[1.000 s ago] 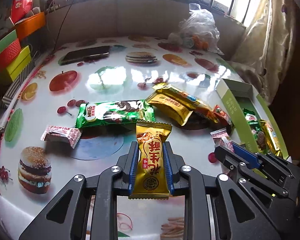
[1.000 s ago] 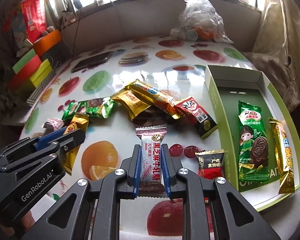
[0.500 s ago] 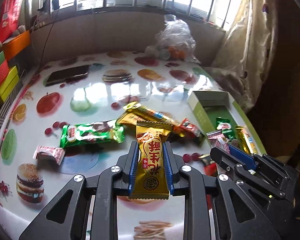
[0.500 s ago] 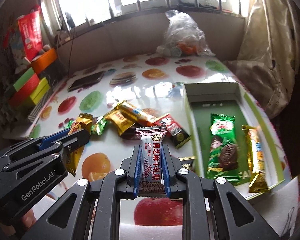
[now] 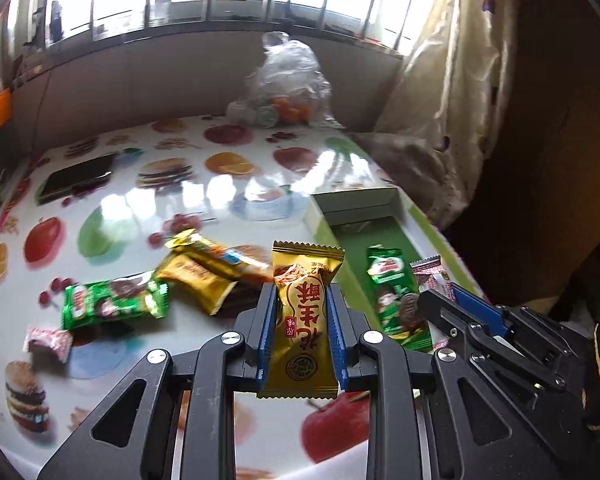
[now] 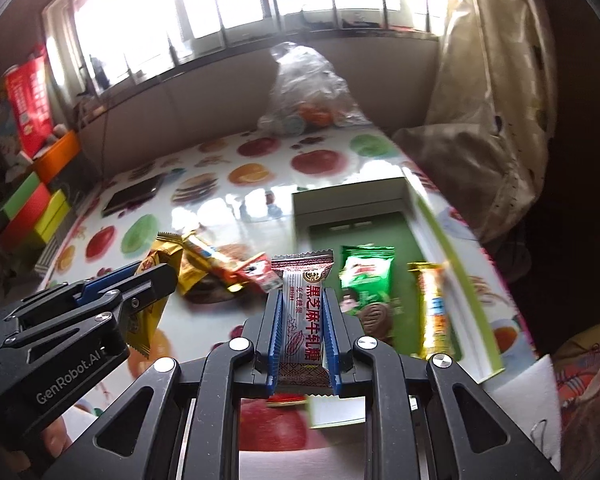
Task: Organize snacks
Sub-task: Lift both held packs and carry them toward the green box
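- The gold peanut candy (image 5: pixel 303 320) stands upright between the blue pads of the left gripper (image 5: pixel 302 334), which is clamped narrowly on it, above the near part of the table (image 5: pixel 112 208).
- The white sesame nougat (image 6: pixel 303 322) is pinched the same way by the right gripper (image 6: pixel 302 334), its jaws drawn close onto the wrapper, just left of the green box (image 6: pixel 452 264).
- The table wears a glossy cloth printed with apples, oranges and burgers; a barred window (image 6: pixel 260 8) runs behind it and a pale curtain (image 6: pixel 496 92) hangs right of the box.
- The green box lies open at the table's right edge. Inside it are a green chocolate wafer pack (image 6: pixel 366 280) and, to the right against the wall, a gold bar (image 6: pixel 434 312).
- Left of the box a loose pile of snacks (image 5: pixel 208 268) sits on the cloth: gold wrappers overlapping, a green packet (image 5: pixel 114 306) beyond them, and a small pink sweet (image 5: pixel 48 340) farthest from the box.
- Beyond the box, at the far edge, sits a clear plastic bag (image 5: pixel 286 84); a dark phone (image 5: pixel 78 176) lies far left of it.
- Coloured boxes (image 6: pixel 32 208) are stacked off the table's left side.
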A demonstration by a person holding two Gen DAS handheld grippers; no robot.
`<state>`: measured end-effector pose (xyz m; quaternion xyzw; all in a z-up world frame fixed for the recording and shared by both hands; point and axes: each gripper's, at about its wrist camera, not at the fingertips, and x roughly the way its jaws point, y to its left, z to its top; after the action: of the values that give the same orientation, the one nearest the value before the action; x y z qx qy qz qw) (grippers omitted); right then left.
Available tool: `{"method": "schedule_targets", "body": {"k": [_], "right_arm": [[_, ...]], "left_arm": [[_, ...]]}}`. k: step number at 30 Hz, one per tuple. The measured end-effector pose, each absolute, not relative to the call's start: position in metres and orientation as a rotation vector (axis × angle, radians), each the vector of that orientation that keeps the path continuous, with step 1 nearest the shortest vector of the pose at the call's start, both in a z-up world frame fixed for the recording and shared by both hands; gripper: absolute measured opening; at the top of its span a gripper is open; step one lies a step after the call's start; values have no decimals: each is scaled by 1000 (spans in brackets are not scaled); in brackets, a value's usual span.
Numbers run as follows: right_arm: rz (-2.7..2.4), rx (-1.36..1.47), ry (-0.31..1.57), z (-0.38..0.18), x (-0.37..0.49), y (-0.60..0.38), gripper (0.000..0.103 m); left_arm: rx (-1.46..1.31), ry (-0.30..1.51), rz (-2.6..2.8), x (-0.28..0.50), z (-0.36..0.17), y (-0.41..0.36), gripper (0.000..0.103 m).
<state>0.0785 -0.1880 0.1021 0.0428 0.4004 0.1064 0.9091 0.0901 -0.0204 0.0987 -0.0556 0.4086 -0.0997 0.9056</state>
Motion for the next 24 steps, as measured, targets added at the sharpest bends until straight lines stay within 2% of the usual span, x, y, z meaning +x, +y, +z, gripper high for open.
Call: {"method": "schedule_targets", "body": {"k": [24], "right_arm": [[81, 132, 895, 70, 105, -257, 18]], "left_arm": [[-95, 952, -371, 152, 68, -96, 25]]}}
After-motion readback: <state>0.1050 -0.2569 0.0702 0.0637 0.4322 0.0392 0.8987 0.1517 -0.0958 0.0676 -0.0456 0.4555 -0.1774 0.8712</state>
